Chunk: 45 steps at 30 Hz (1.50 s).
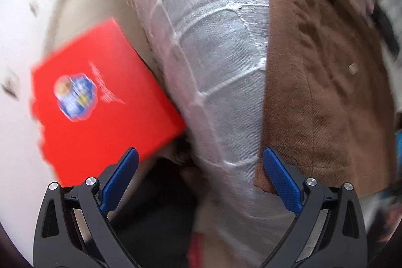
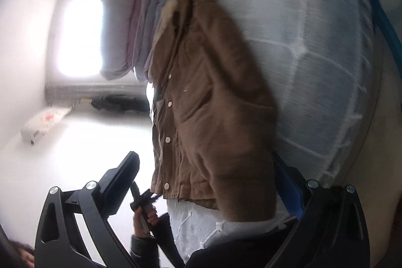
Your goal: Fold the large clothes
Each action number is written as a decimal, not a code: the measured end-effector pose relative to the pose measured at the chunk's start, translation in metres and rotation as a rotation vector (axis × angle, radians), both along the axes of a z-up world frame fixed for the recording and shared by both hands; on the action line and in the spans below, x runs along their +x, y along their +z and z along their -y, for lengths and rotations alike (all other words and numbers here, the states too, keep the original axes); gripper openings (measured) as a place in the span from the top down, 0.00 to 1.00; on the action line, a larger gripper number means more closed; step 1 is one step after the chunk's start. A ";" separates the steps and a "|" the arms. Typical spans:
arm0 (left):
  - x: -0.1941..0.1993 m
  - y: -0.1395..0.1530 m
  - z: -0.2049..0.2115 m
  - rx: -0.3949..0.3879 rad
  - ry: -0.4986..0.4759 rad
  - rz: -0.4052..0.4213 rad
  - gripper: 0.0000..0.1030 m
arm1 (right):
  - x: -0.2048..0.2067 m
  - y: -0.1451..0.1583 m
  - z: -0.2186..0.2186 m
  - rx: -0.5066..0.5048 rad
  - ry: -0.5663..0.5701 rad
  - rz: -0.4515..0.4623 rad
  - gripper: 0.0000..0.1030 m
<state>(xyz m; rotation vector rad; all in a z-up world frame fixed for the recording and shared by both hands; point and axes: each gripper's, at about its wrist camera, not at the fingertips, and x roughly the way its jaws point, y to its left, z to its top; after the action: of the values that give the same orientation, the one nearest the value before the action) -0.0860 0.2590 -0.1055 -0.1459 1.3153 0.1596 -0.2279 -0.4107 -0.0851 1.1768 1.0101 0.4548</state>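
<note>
The brown jacket [image 2: 208, 102] lay spread on a bed covered by a white quilted bedspread [image 2: 321, 47], its long axis running from the collar at the far end, near a stack of folded bedding [image 2: 140, 16], to the hem nearest the right-wrist camera, snap buttons lined along its front edge. The right gripper [image 2: 208, 182] hovered at the hem, jaws spread wide and empty. The left gripper [image 1: 201, 167], jaws likewise apart and holding nothing, hung over the bedspread beside the jacket, with a red box [image 1: 100, 102] below on the pale floor [image 1: 22, 117].
</note>
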 end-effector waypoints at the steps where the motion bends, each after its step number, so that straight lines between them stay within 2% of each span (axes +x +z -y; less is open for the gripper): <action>1: 0.002 -0.003 0.001 0.046 -0.009 -0.012 0.07 | 0.002 0.000 -0.001 -0.003 0.003 -0.007 0.07; 2: 0.004 -0.007 0.001 0.068 -0.010 -0.027 0.07 | 0.005 -0.002 -0.003 -0.010 0.008 -0.018 0.07; 4: 0.004 -0.009 -0.002 0.049 0.001 -0.037 0.07 | 0.009 -0.005 -0.007 -0.023 0.023 -0.031 0.07; 10: 0.005 -0.009 -0.007 0.100 -0.023 -0.053 0.07 | 0.011 -0.010 -0.017 0.004 0.025 -0.029 0.07; 12: 0.003 -0.009 -0.010 0.040 -0.017 -0.055 0.07 | 0.011 -0.012 -0.016 -0.004 0.028 -0.035 0.07; 14: 0.002 -0.009 -0.011 -0.071 -0.024 -0.063 0.07 | 0.012 -0.014 -0.019 -0.016 0.030 -0.042 0.07; 15: 0.001 -0.008 -0.011 -0.062 -0.024 -0.063 0.07 | 0.012 -0.015 -0.019 -0.020 0.032 -0.045 0.07; 17: 0.004 -0.010 -0.010 0.039 -0.049 -0.064 0.07 | 0.015 -0.015 -0.022 -0.025 0.035 -0.045 0.07; 19: 0.007 -0.013 -0.021 0.107 0.008 -0.075 0.07 | 0.016 -0.014 -0.023 -0.028 0.038 -0.043 0.07; 21: 0.007 -0.014 -0.036 0.043 0.076 -0.074 0.07 | 0.014 -0.015 -0.021 -0.029 0.042 -0.041 0.07; 23: 0.008 -0.015 -0.040 -0.077 0.075 -0.069 0.07 | 0.014 -0.016 -0.021 -0.023 0.042 -0.042 0.07; 24: 0.009 -0.020 -0.040 -0.203 0.059 -0.088 0.07 | 0.014 -0.017 -0.021 -0.018 0.039 -0.044 0.07; 25: 0.010 -0.025 -0.042 -0.280 0.055 -0.107 0.07 | 0.014 -0.019 -0.021 -0.008 0.035 -0.046 0.07; 26: 0.014 -0.031 -0.047 -0.332 0.056 -0.127 0.07 | 0.014 -0.020 -0.020 -0.003 0.033 -0.047 0.07; 28: 0.017 -0.038 -0.052 -0.387 0.062 -0.155 0.07 | 0.014 -0.020 -0.018 0.007 0.030 -0.046 0.07; 31: 0.024 -0.038 -0.048 -0.281 -0.002 -0.162 0.06 | 0.013 -0.020 -0.018 0.018 0.036 -0.043 0.07; 33: 0.027 -0.039 -0.053 -0.261 0.010 -0.177 0.06 | 0.013 -0.020 -0.018 0.021 0.036 -0.044 0.07; 35: 0.027 -0.041 -0.058 -0.189 0.025 -0.188 0.06 | 0.013 -0.020 -0.018 0.017 0.038 -0.045 0.07; 37: 0.026 -0.040 -0.058 -0.235 0.015 -0.194 0.06 | 0.013 -0.020 -0.018 0.016 0.036 -0.047 0.07; 40: 0.022 -0.039 -0.049 -0.362 -0.034 -0.198 0.08 | 0.012 -0.022 -0.017 0.025 0.029 -0.049 0.07; 43: 0.020 -0.031 -0.043 -0.547 -0.064 -0.169 0.08 | 0.013 -0.023 -0.018 0.030 0.024 -0.049 0.07; 44: 0.020 -0.027 -0.040 -0.579 -0.075 -0.158 0.08 | 0.012 -0.023 -0.018 0.030 0.024 -0.048 0.07; 45: 0.021 -0.025 -0.036 -0.561 -0.080 -0.154 0.08 | 0.012 -0.023 -0.018 0.030 0.024 -0.050 0.07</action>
<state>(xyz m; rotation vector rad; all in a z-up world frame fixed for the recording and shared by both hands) -0.0653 0.2952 -0.1306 -0.5642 1.4905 -0.2762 -0.2158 -0.3927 -0.1084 1.2092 1.0642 0.4630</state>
